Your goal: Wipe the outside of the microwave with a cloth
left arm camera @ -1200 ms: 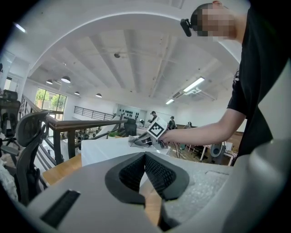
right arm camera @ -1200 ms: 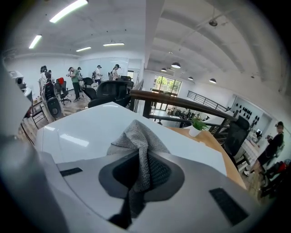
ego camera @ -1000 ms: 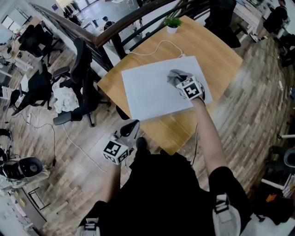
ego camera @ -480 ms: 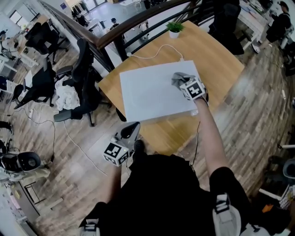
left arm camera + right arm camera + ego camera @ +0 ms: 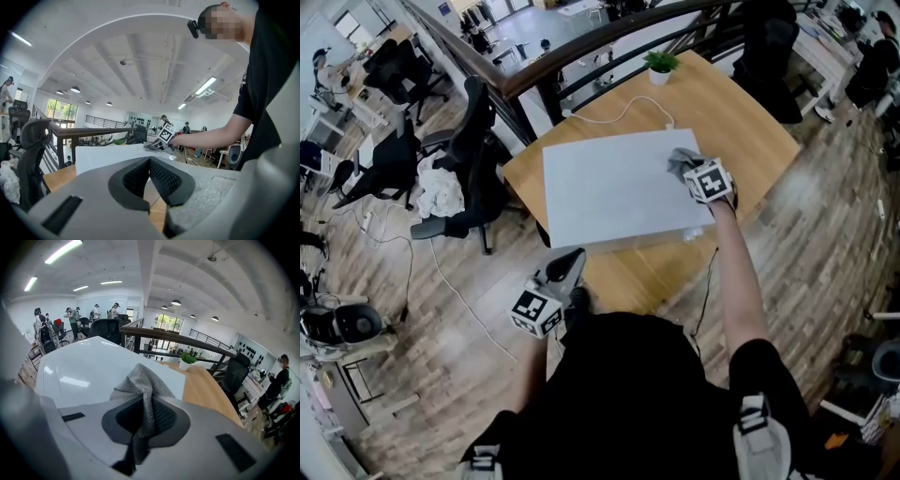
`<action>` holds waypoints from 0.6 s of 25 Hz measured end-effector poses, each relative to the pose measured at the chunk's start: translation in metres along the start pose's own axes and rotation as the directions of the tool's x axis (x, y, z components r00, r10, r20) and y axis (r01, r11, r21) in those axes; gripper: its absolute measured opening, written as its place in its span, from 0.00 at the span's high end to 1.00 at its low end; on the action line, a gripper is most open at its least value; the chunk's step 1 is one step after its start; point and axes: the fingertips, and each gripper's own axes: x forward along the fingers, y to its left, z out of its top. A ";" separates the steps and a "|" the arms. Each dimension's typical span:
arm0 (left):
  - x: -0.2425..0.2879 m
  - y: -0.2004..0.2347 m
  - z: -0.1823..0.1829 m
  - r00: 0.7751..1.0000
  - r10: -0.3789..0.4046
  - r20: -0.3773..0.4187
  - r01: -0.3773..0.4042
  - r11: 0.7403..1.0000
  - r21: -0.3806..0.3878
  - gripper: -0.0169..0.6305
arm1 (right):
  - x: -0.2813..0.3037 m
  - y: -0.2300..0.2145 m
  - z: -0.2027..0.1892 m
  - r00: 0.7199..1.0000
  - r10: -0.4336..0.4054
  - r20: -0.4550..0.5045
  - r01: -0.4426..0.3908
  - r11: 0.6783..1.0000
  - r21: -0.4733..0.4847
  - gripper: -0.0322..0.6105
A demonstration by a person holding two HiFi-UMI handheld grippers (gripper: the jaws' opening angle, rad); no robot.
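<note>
As the right gripper (image 5: 692,170) is dragging its clamped cloth (image 5: 682,160) to the right edge of the microwave (image 5: 609,192), likely finishing a top pass, the left gripper (image 5: 571,257) is idling closed, empty

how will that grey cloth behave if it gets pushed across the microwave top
Probably floppy: the cloth folds and bunches ahead of the right gripper pinching it. Likely light, and its knit texture should drag, not slip, on the glossy microwave.

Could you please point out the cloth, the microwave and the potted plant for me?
cloth (image 5: 143,383), right gripper view, bunched grey fold
microwave (image 5: 609,187), head view, bare white top panel
potted plant (image 5: 660,62), head view, green leaves
</note>
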 end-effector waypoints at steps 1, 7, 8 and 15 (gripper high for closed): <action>0.000 -0.002 0.000 1.000 0.003 0.002 -0.003 1.000 0.000 0.97 | -0.001 -0.003 -0.003 1.000 -0.003 -0.003 0.003 1.000 0.003 0.93; 0.002 -0.008 -0.005 1.000 0.024 0.001 -0.024 1.000 -0.007 0.97 | -0.003 -0.015 -0.017 1.000 -0.003 -0.003 0.003 1.000 0.017 0.93; 0.003 -0.009 -0.004 1.000 0.025 0.003 -0.025 1.000 -0.004 0.97 | -0.001 -0.015 -0.018 1.000 0.003 -0.003 -0.003 1.000 0.015 0.93; 0.002 -0.012 -0.005 0.998 0.054 0.011 -0.054 0.999 -0.006 0.97 | 0.008 -0.027 -0.006 1.000 -0.006 0.011 0.006 1.000 -0.010 0.93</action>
